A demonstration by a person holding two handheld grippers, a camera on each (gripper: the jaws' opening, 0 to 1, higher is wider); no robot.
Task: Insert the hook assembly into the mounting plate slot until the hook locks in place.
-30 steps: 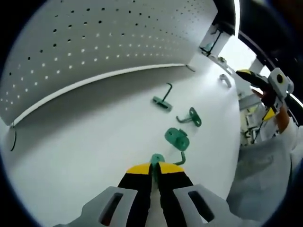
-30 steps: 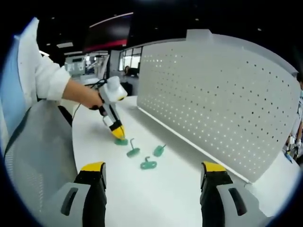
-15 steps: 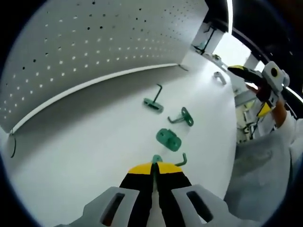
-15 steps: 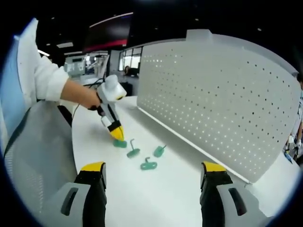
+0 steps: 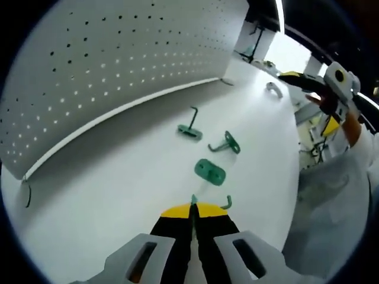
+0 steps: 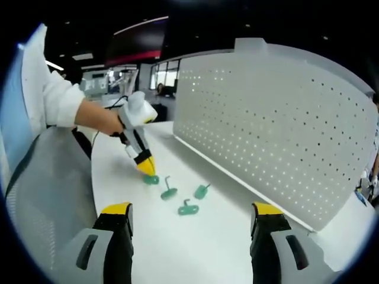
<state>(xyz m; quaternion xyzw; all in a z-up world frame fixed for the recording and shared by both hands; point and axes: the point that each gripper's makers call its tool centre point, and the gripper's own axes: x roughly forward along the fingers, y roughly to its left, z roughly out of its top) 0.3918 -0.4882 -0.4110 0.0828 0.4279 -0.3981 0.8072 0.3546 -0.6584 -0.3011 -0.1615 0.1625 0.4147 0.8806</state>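
Gripping a green hook [image 5: 225, 203] whose bent end points right, the left gripper [image 5: 192, 214] is clamped; the right gripper [image 6: 189, 222] gapes empty.

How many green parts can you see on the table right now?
4. The hook piece pinched in the left gripper, the oval plate just beyond it, a round-based hook farther on, and an L-hook nearest the pegboard.
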